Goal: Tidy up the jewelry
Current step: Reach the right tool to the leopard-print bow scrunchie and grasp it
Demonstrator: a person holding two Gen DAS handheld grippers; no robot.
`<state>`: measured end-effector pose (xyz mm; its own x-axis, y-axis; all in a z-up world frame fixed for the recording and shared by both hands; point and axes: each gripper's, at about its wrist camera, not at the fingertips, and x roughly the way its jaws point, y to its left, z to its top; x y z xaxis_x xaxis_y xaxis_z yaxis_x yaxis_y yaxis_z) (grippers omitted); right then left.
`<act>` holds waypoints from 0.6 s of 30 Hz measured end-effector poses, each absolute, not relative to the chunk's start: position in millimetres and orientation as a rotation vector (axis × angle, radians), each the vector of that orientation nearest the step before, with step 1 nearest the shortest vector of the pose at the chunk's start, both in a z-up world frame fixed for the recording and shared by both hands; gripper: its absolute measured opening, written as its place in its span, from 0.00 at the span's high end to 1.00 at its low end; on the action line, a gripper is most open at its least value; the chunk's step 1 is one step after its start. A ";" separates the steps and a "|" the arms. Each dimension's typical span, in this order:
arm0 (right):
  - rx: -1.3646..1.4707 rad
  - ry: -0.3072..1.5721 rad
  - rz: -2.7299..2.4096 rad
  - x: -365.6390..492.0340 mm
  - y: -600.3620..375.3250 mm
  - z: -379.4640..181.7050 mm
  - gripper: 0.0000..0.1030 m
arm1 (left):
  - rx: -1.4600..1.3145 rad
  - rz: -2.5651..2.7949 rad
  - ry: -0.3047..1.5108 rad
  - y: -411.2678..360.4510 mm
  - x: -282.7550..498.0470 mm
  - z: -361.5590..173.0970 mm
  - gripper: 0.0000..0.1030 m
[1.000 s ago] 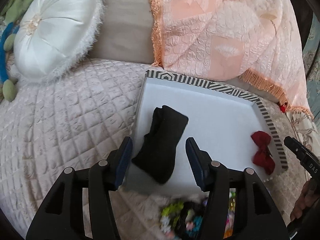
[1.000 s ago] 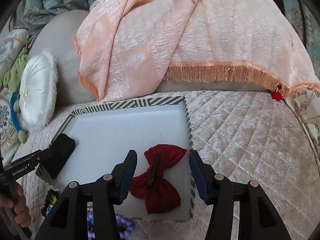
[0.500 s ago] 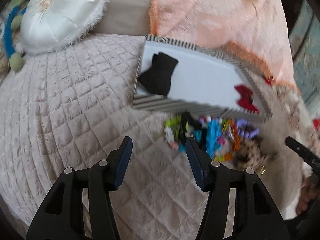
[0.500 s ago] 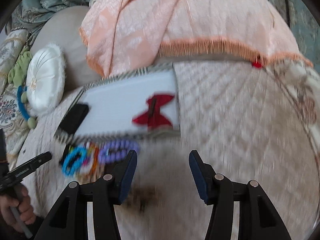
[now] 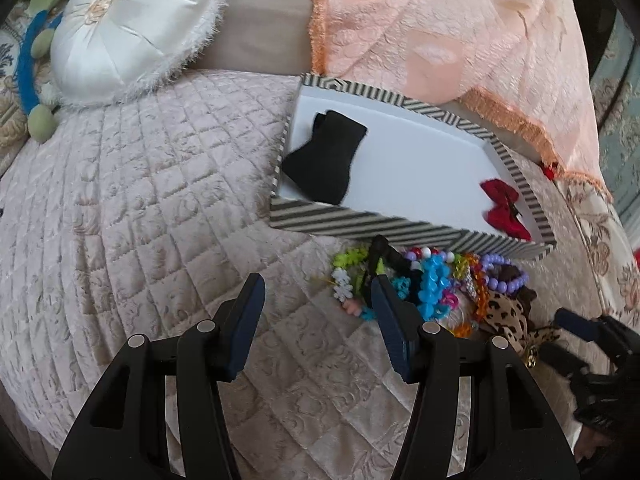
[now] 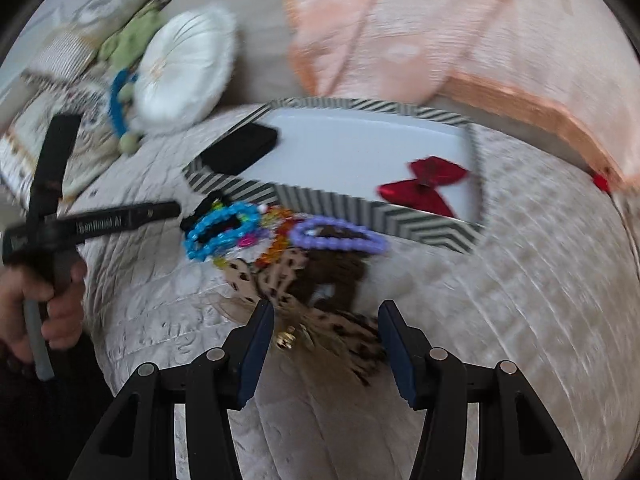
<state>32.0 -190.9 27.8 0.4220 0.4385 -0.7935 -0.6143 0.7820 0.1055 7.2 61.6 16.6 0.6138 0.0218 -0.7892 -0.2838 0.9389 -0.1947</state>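
A striped tray (image 5: 384,230) with a white floor lies on the quilted bed; it also shows in the right wrist view (image 6: 424,228). In it lie a black bow (image 5: 324,160) at the left and a red bow (image 5: 503,209) (image 6: 424,188) at the right. A pile of coloured bead bracelets (image 5: 432,280) (image 6: 224,232) and a leopard-print bow (image 5: 506,316) (image 6: 280,280) lie in front of the tray. My left gripper (image 5: 316,300) is open and empty, just left of the pile. My right gripper (image 6: 326,332) is open over the leopard bow's tail.
A round white cushion (image 5: 128,28) sits at the back left. A peach fringed blanket (image 5: 440,32) hangs behind the tray. Bare quilt (image 5: 140,208) stretches left of the tray and also shows in the right wrist view (image 6: 540,300).
Both grippers have pulled back from over the tray, leaving the black and red bows in it. They now sit lower, near the pile in front of the tray.
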 end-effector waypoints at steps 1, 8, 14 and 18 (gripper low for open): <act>-0.229 0.930 0.672 35.3 -185.1 24.3 0.50 | -0.315 0.189 0.894 62.7 7.1 17.3 0.46; -0.328 1.044 0.631 42.8 -162.4 -4.8 0.49 | -0.300 0.219 0.905 65.6 7.2 15.4 0.46; -0.289 1.011 0.601 35.0 -176.9 9.5 0.75 | -0.311 0.206 0.905 67.4 5.9 14.2 0.46; -0.213 0.981 0.551 33.2 -203.5 25.9 0.76 | -0.310 0.136 0.908 56.2 12.8 13.2 0.47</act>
<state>33.2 -203.5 25.9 0.4328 0.3449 -0.8329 -0.5321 0.8435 0.0728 12.8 56.2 13.2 0.6102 -0.0144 -0.7922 -0.2459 0.9470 -0.2066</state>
